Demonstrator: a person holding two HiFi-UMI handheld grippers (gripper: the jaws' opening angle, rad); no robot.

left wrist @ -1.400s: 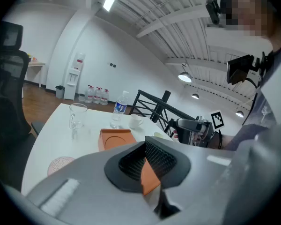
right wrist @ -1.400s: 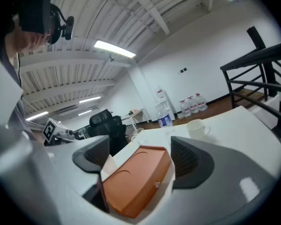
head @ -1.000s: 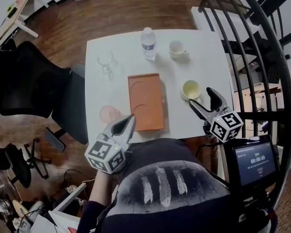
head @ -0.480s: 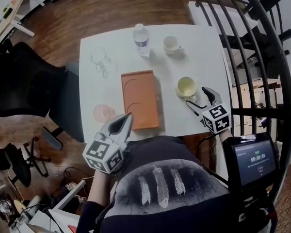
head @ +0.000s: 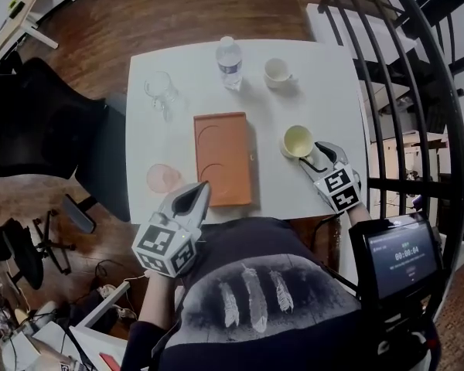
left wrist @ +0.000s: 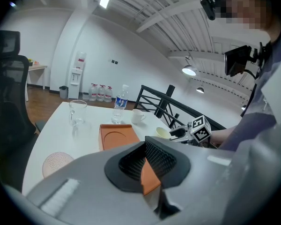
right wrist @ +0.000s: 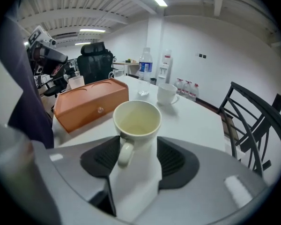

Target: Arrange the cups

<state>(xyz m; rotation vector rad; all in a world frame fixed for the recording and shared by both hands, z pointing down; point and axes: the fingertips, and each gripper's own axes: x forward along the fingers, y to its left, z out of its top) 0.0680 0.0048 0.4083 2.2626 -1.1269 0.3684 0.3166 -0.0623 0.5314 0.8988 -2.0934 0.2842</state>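
A smooth white bench (head: 170, 141) stands on dark wood flooring (head: 216, 6). The glossy, round cream ceramic mug (head: 298, 140) sits near the bench's right edge, right of the rectangular orange tray (head: 223, 157). The right tool (head: 317, 154) has just been closing, and its ribbed black pads (right wrist: 171, 159) now clamp the mug's wall and looped handle. The left tool (head: 203, 190) is closed and empty.

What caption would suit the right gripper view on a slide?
The right gripper, jaws just closing, clasps a cream cup on the white table.
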